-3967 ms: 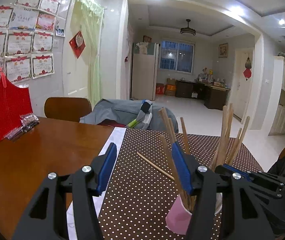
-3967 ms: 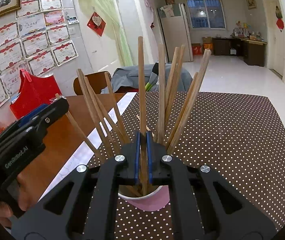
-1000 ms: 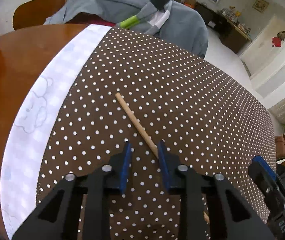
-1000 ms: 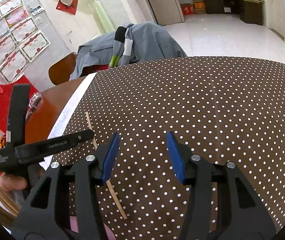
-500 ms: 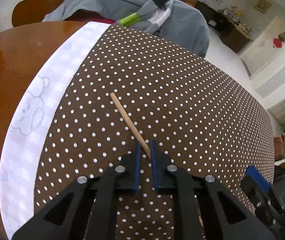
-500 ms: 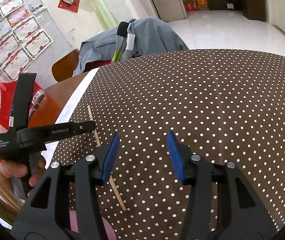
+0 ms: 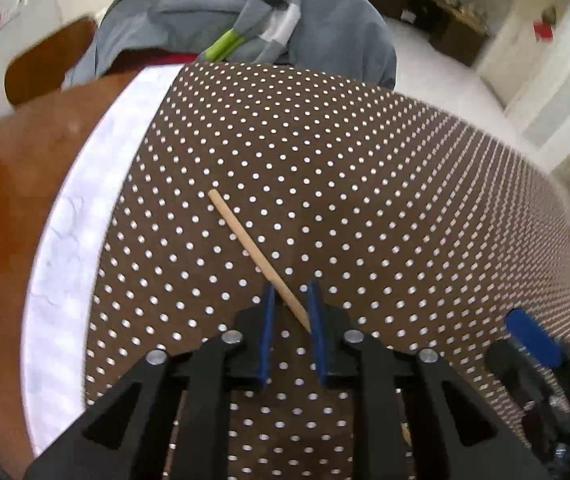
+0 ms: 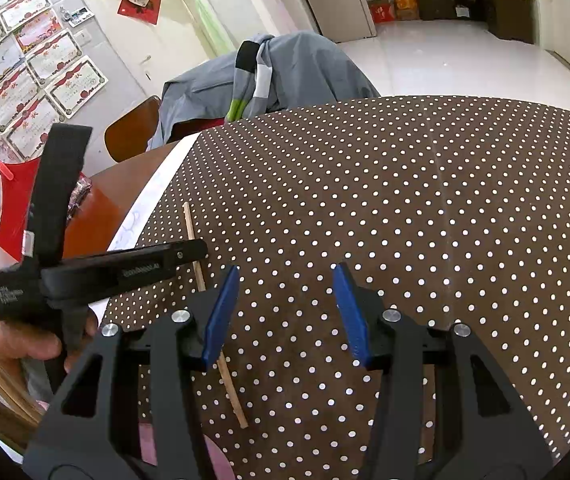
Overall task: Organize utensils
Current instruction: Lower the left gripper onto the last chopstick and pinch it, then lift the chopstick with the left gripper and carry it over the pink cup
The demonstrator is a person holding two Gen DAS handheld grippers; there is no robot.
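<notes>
1. Brown tablecloth [image 7: 365,168] with white dots covers most of the table in both views; a white checked strip [image 7: 85,216] borders it at the left, and bare wood [image 7: 13,200] lies beyond that strip.
2. Chopstick [image 7: 245,240]: a single pale wooden stick lying flat on the dotted cloth, running diagonally from the centre of the left wrist view down to the lower middle. In the right wrist view the same chopstick [image 8: 191,228] runs from centre left down to the lower left, partly hidden behind the gripper parts.
3. Left gripper [image 7: 291,304]: points steeply down at the cloth, with the near end of the chopstick lying between its blue pads [image 7: 269,320]. The jaws have just been opening a little; a narrow gap shows at each side of the stick at the tips, though the stick runs against the inner face of the right-hand pad further back. In the right wrist view the left gripper [image 8: 201,250] appears at centre left, held by a hand [image 8: 25,340].
4. Right gripper [image 8: 285,276]: fingers spread about halfway, nothing between them, hovering over bare dotted cloth at lower centre.
5. Pink cup [image 8: 157,448]: partly visible at the bottom left edge of the right wrist view, behind the gripper body.
6. Grey jacket [image 8: 293,68]: draped over a chair at the far side of the table, upper centre.
7. Framed certificates [image 8: 25,60] fill the wall at upper left.
</notes>
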